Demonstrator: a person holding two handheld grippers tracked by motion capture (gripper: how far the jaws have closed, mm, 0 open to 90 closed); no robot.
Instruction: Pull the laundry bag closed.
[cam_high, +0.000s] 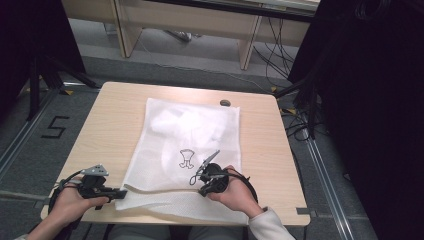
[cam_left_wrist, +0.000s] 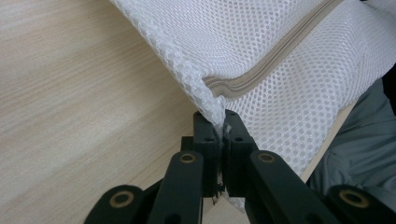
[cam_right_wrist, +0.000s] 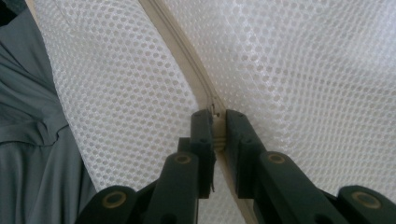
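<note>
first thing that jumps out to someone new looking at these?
The white mesh bag lying flat mid-table, with a small black drawing on it. The left gripper is shut on the bag's near left corner, and the right gripper is shut on the beige zipper along the near edge. A small dark object sits on the table past the bag's far edge.

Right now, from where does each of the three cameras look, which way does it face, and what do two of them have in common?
High view: sits above the person's side, faces forward and down on the table and the white mesh bag; shows both hands, left gripper and right gripper.
Left gripper view: rides the left gripper, looks along its jaws, shut on the bag's corner.
Right gripper view: rides the right gripper, jaws shut on the zipper.
Shared: both gripper views show the mesh bag, its zipper and grey clothing.
</note>
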